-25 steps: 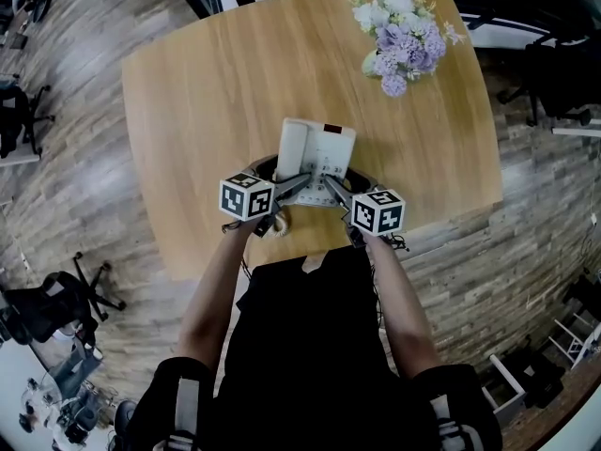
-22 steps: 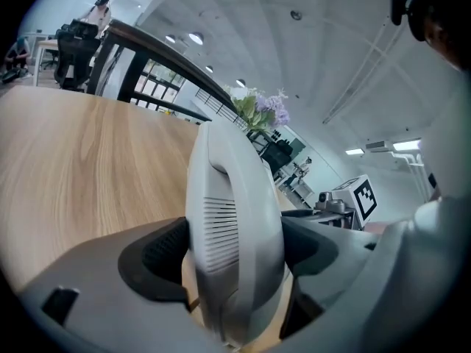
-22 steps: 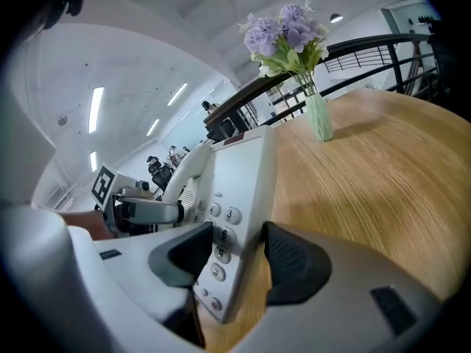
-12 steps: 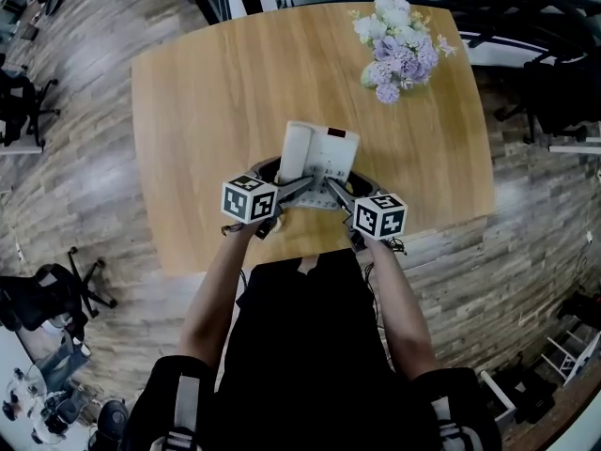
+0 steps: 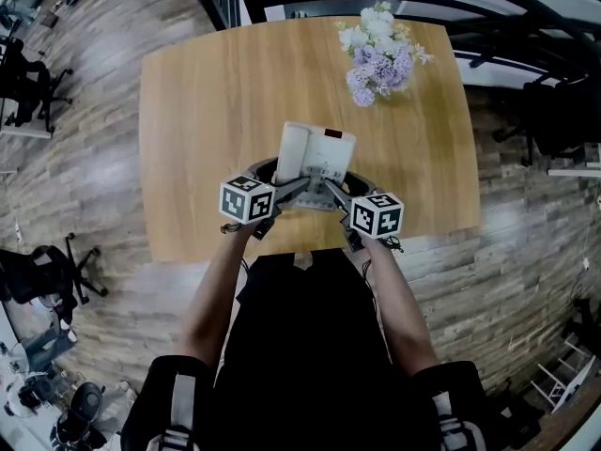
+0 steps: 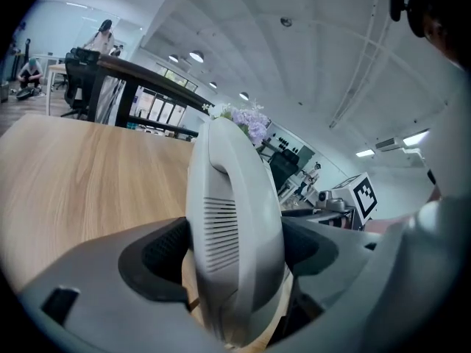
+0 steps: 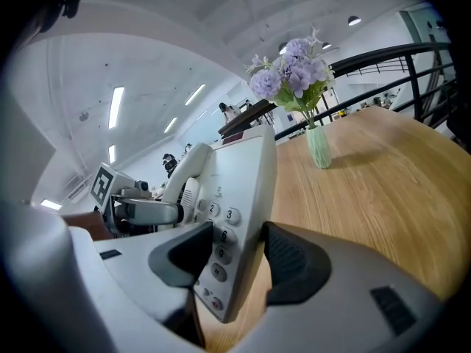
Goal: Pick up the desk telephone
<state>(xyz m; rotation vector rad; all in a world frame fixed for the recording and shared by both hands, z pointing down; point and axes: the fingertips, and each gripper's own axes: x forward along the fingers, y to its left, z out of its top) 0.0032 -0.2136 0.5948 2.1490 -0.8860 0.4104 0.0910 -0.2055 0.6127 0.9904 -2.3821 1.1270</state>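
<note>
The white desk telephone [image 5: 317,152] hangs in the air above the wooden table [image 5: 207,101], tilted up. My left gripper [image 5: 295,188] is shut on its handset side; in the left gripper view the handset [image 6: 234,234] fills the space between the two dark pads. My right gripper [image 5: 331,190] is shut on the keypad edge of the telephone [image 7: 234,212], with numbered keys showing beside one pad. Each gripper's marker cube sits near the table's front edge in the head view.
A vase of purple and white flowers [image 5: 376,54] stands at the table's far right; the same flowers [image 7: 294,72] show in the right gripper view. Office chairs [image 5: 38,280] stand on the wood floor to the left. A dark railing runs behind the table.
The telephone stays clamped between both grippers. The table and the flowers have shifted left and a little up in the head view, so my viewpoint has moved while the grip holds.
</note>
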